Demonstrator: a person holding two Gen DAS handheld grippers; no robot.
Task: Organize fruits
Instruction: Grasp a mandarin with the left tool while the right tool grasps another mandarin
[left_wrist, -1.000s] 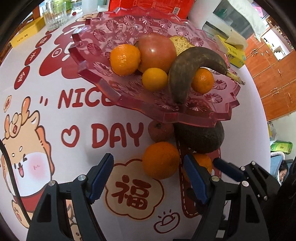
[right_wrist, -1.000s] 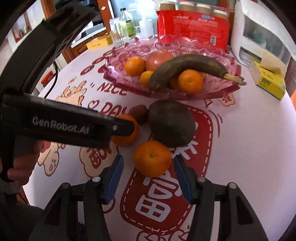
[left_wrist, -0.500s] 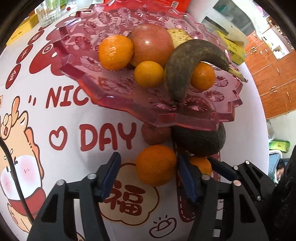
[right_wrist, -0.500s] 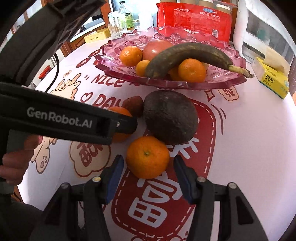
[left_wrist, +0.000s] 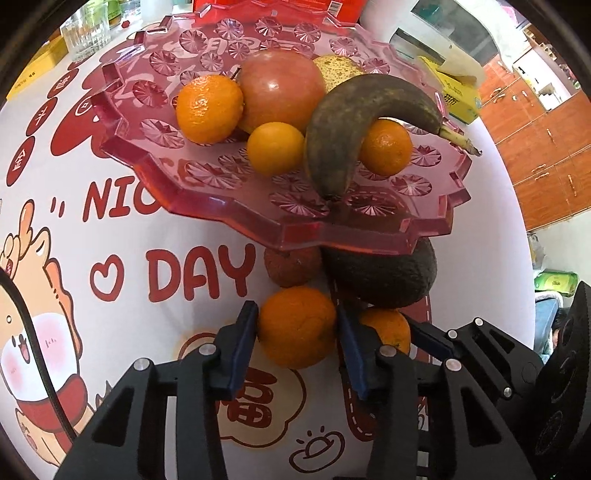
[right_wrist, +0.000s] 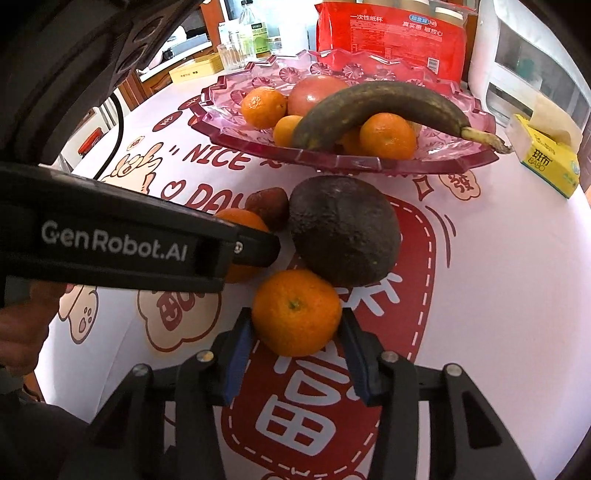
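Right wrist view: avocado (right_wrist: 343, 229) just behind the tangerine (right_wrist: 296, 312) clamped in the right hand-held gripper (right_wrist: 295, 345), left hand-held gripper (right_wrist: 255, 251) alongside.

Your left gripper (left_wrist: 297, 328) and right gripper (right_wrist: 297, 328) match: matte black angular finger frames, silver screws at the joints, blue pads (right_wrist: 238, 350) on the inner faces. Left body (right_wrist: 110, 243) carries white "GenRobot.AI" lettering. A black cable (left_wrist: 37, 354) runs alongside.
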